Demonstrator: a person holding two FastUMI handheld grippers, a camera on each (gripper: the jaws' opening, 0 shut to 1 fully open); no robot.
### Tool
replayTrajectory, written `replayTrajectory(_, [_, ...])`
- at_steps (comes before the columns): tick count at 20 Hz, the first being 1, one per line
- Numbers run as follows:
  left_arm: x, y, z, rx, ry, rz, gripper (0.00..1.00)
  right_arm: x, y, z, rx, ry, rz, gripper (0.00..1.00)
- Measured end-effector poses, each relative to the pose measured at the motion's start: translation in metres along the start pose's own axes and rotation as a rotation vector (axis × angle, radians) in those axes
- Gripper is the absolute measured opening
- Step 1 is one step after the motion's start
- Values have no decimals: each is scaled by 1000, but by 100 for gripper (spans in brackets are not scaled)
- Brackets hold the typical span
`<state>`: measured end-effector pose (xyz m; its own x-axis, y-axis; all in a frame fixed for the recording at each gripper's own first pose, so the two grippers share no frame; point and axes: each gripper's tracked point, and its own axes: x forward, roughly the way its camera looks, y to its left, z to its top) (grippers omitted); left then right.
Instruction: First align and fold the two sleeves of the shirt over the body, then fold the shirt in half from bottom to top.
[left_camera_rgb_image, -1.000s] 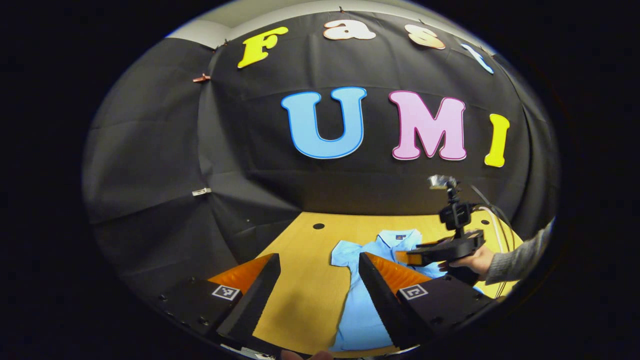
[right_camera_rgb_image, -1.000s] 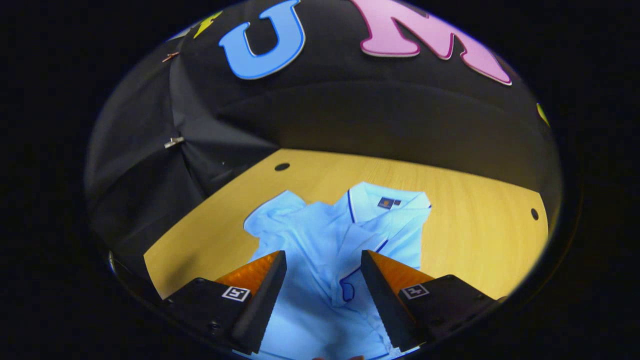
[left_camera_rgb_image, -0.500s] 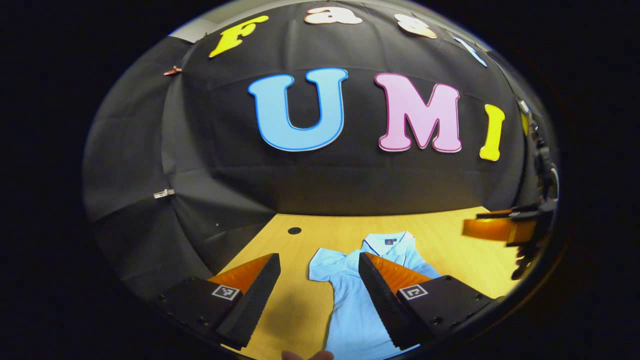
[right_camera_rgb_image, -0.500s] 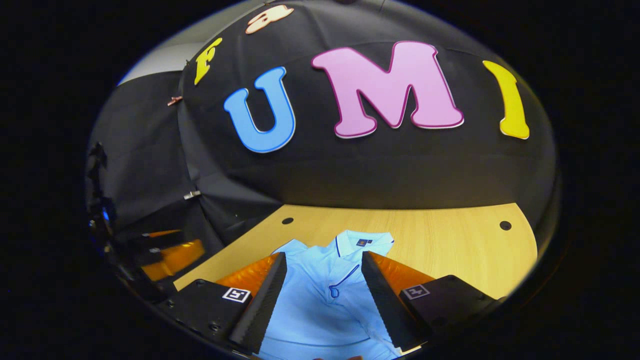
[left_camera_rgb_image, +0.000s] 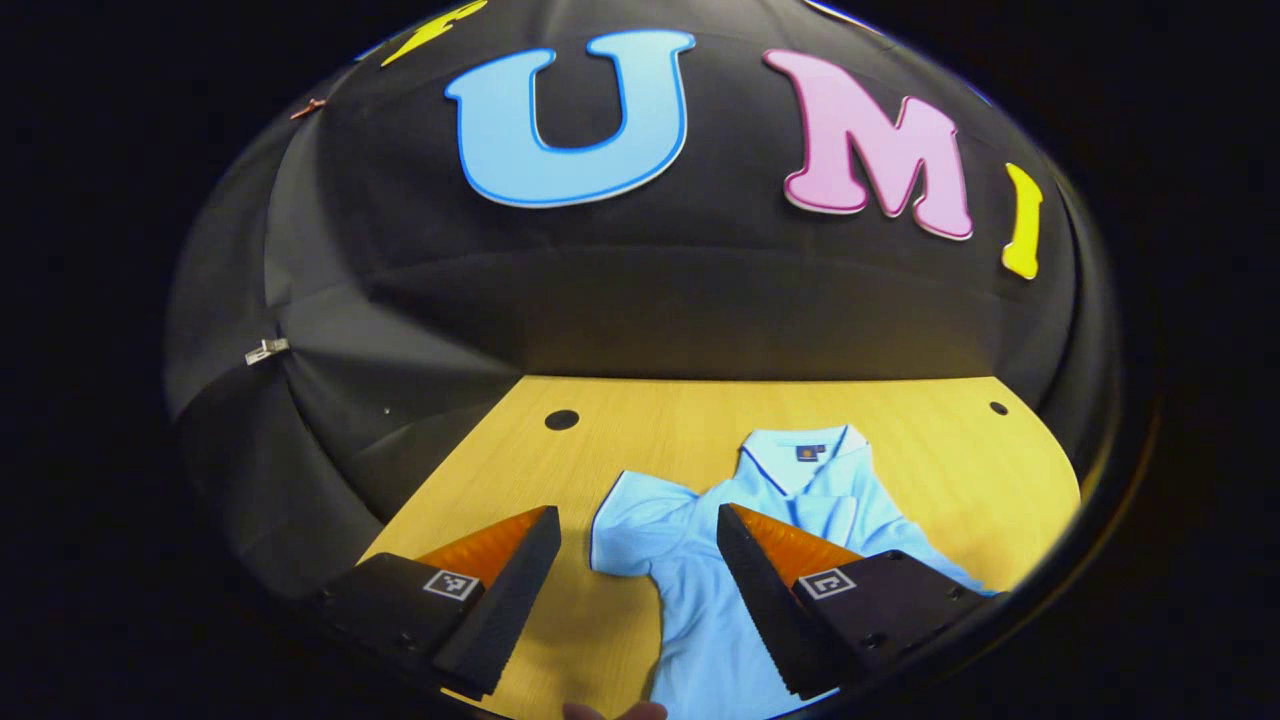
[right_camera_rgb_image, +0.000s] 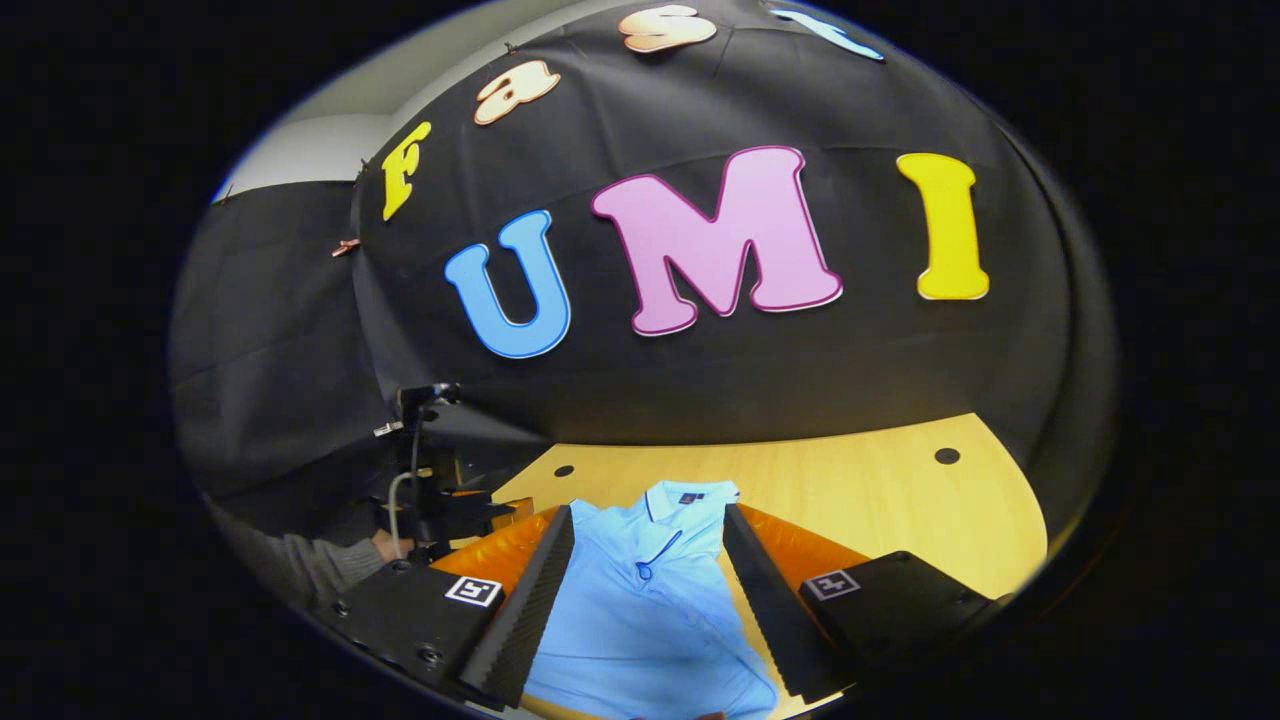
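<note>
A light blue polo shirt (left_camera_rgb_image: 720, 590) lies flat on the wooden table (left_camera_rgb_image: 680, 420), collar toward the back wall. In the left gripper view its left sleeve (left_camera_rgb_image: 635, 525) sticks out sideways between my fingers. My left gripper (left_camera_rgb_image: 638, 575) is open above the table, over that sleeve, holding nothing. In the right gripper view the shirt (right_camera_rgb_image: 640, 610) has its right sleeve folded in over the chest. My right gripper (right_camera_rgb_image: 640, 580) is open above the shirt's body, with nothing between its fingers. The left gripper (right_camera_rgb_image: 440, 510) and a hand also show at the left of that view.
The table (right_camera_rgb_image: 870, 490) has small round holes near its back corners (left_camera_rgb_image: 561, 419) (right_camera_rgb_image: 945, 456). Black cloth walls close it in at the back and left. Bare wood lies to the right of the shirt.
My right gripper has pulled back and up from the shirt, staying open. My left gripper has tilted down and moved over the spread left sleeve.
</note>
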<state>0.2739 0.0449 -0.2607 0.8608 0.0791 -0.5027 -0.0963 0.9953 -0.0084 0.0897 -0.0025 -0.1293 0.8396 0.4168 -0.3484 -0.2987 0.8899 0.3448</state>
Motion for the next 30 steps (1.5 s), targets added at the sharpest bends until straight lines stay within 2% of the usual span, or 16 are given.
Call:
replayTrajectory(6, [77,20,-40,-77,161,62,100,-34,-35,-3,-28,-5,-107,93])
replayTrajectory(10, [107,25,-61,-95,263,53,100,-46,-52,-10,15,15,-157,93])
replayTrajectory(16, [122,31,-88,-78,345,63,100,-56,-59,-9,3,26,-175,93])
replayTrajectory(22, [121,29,-86,-102,354,45,100,-58,-61,-8,25,30,-175,93])
replayTrajectory(24, [123,22,-90,-104,362,36,75,-58,-62,-10,27,34,-176,94])
replayTrajectory(25, [124,17,-93,-103,369,29,59,-58,-63,-11,30,35,-177,93])
replayTrajectory(29, [119,12,-90,-136,393,3,22,-64,-66,-15,37,40,-182,94])
replayTrajectory(30, [118,12,-89,-156,397,1,17,-66,-67,-15,40,42,-183,93])
